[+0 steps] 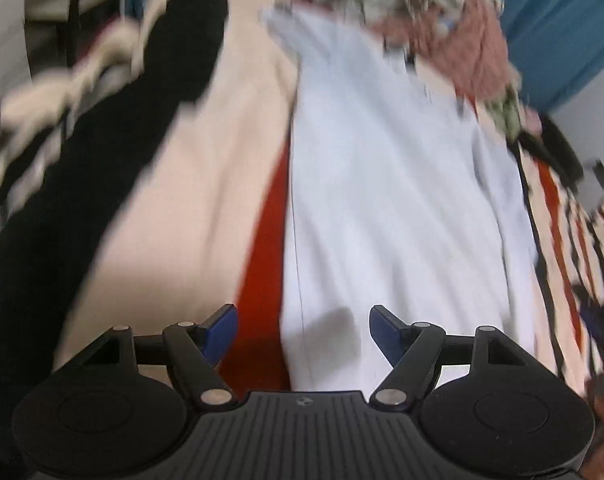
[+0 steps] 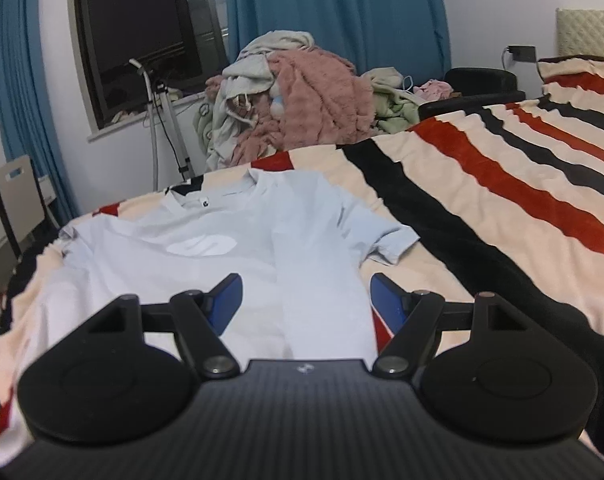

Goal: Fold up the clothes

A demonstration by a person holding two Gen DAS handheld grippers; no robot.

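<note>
Smooth pale-blue T-shirt (image 2: 222, 248) lies on fleecy striped blanket (image 2: 501, 184); both grippers gape, empty.

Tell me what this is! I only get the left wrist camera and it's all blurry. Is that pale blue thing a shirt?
Observer: Yes. The right wrist view is sharp: it's a pale blue T-shirt lying flat on the striped blanket, collar at the far end.
Operator: Does it have a picture on it?
Observer: A white oval logo sits on the chest.
Operator: Is the other claw holding it?
Observer: No. The right claw is open over the shirt's lower part, with nothing pinched between its blue pads.
</note>
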